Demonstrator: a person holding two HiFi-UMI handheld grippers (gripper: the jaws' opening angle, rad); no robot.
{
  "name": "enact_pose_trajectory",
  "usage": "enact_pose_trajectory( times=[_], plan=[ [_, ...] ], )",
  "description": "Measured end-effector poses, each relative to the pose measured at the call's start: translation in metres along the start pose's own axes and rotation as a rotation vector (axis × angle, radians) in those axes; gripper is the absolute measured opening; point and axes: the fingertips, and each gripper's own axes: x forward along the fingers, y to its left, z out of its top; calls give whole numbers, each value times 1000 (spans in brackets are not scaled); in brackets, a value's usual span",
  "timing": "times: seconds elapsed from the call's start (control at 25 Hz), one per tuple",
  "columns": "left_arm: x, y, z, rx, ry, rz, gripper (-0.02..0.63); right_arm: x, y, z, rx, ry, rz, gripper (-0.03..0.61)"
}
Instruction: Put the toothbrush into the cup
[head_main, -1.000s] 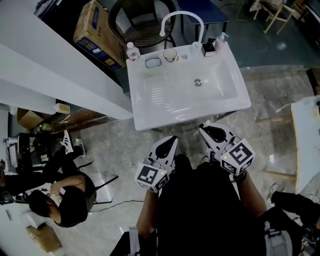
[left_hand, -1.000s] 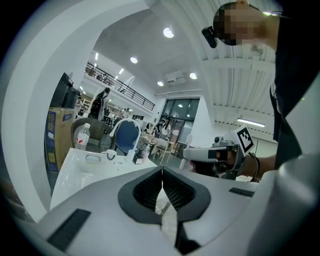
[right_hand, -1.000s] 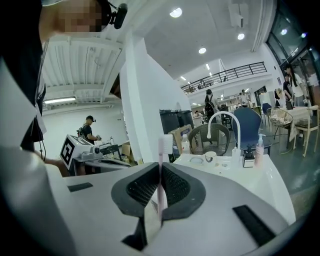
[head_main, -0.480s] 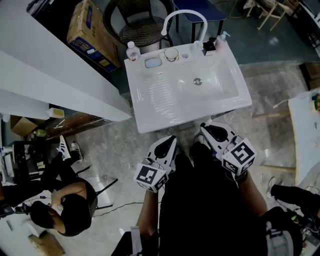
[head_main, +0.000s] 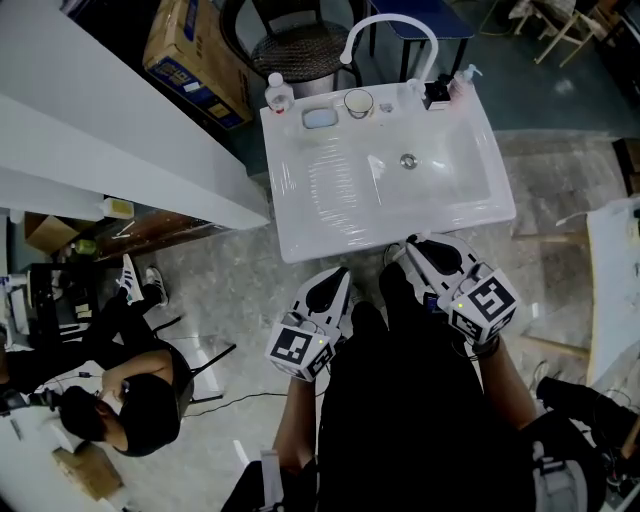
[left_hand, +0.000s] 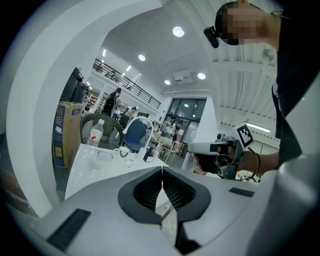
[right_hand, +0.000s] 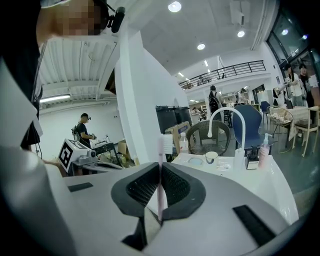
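My right gripper (right_hand: 160, 167) is shut on a slim pink-and-white toothbrush (right_hand: 161, 185), which stands upright between the pads with its head above the jaws. In the head view this gripper (head_main: 412, 246) is at the front edge of the white sink (head_main: 300, 235). The left gripper (head_main: 340, 276) hangs just short of that edge, and in its own view (left_hand: 162, 172) the pads are pressed together on nothing. A small white cup (head_main: 358, 102) stands on the sink's back ledge by the faucet, far from both grippers, and shows small in the gripper views (right_hand: 212, 158) (left_hand: 121, 151).
A curved white faucet (head_main: 385, 25), a clear bottle (head_main: 279, 97), a soap dish (head_main: 320, 118), a black holder (head_main: 437, 93) and a pump bottle (head_main: 463, 82) line the sink's back. A white partition (head_main: 110, 130) runs at left. A person (head_main: 130, 390) sits lower left.
Both grippers have moved forward toward the sink; the right one's tip now reaches its front edge. The toothbrush stays clamped in the right jaws.
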Motion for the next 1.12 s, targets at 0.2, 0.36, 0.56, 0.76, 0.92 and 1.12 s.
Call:
enact_pose_trajectory(
  times=[0.2,0.36,0.56,0.76,0.92,1.12],
  plan=[
    [21,4,9,2,18,19,12,8,-24,12,8,-23,21,26],
    [49,5,24,25,24,32,12,12,-48,16,38,-27,47,26],
    [82,4,41,48,21,43,12,23,-79,25,56,-37,94,26],
    [113,2,42,61,54,47,12,35,-101,38,48,-64,153,26],
    [142,1,43,54,71,63,12,37,-122,41,59,-71,174,26],
    [172,-1,50,51,71,85,12,40,-140,44,80,-69,223,26]
  ],
)
